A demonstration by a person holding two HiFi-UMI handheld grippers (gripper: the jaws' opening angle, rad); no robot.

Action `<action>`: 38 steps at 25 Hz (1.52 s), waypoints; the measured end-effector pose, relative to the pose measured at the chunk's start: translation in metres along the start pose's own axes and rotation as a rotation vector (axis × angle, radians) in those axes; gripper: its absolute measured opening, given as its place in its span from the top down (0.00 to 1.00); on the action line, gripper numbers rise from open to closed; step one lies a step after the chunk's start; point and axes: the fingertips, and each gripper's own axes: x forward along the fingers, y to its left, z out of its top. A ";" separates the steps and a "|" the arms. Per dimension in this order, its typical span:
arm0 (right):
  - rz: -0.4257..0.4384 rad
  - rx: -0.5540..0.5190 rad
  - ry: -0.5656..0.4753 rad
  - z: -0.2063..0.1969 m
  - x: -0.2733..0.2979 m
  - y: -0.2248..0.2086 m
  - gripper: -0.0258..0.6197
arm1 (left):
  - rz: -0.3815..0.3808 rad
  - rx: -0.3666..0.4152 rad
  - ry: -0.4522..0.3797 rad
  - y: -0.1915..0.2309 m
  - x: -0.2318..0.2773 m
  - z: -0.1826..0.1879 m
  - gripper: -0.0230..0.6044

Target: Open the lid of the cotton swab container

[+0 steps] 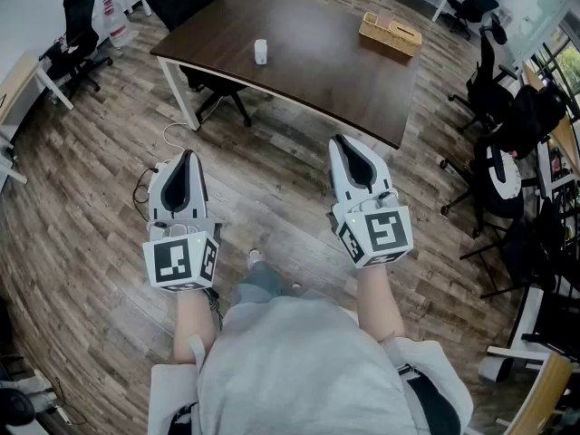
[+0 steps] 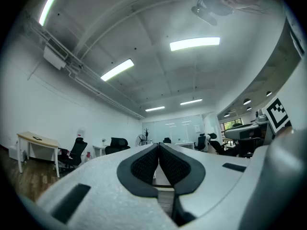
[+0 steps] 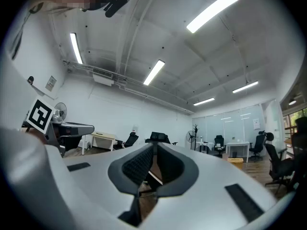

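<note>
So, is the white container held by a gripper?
No, the white container stands on the dark table, ahead of the left gripper and right gripper.

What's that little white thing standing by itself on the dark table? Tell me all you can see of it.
The small white container stands upright on the dark brown table, toward its left end. It looks like smooth plastic, taller than wide. Only the tabletop touches it; the woven box sits far off near the table's right end. It is too small here to make out a lid.
</note>
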 end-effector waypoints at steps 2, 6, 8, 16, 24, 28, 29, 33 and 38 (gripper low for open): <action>0.001 0.001 0.001 0.000 0.002 -0.001 0.92 | 0.002 -0.001 0.001 0.001 0.002 0.000 0.95; 0.003 0.004 0.002 0.000 0.007 0.000 0.92 | 0.006 0.000 -0.002 0.004 0.006 0.001 0.95; 0.004 0.003 0.002 0.001 0.012 0.000 0.92 | 0.009 0.002 0.000 0.007 0.009 0.000 0.95; -0.004 0.004 0.005 -0.004 0.044 -0.005 0.92 | 0.000 0.002 0.005 0.020 0.035 -0.005 0.95; -0.007 0.027 0.005 -0.013 0.092 -0.013 0.92 | -0.009 0.001 0.001 0.048 0.079 -0.014 0.95; -0.014 0.030 0.001 -0.015 0.122 -0.016 0.92 | -0.022 0.002 -0.007 0.064 0.106 -0.017 0.95; -0.016 0.029 -0.001 -0.016 0.129 -0.017 0.92 | -0.025 0.003 -0.010 0.067 0.112 -0.018 0.95; -0.027 0.025 -0.009 -0.016 0.153 -0.019 0.92 | -0.044 0.008 -0.020 0.078 0.136 -0.019 0.95; -0.040 0.025 -0.005 -0.019 0.175 -0.015 0.92 | -0.068 0.009 -0.021 0.093 0.155 -0.024 0.95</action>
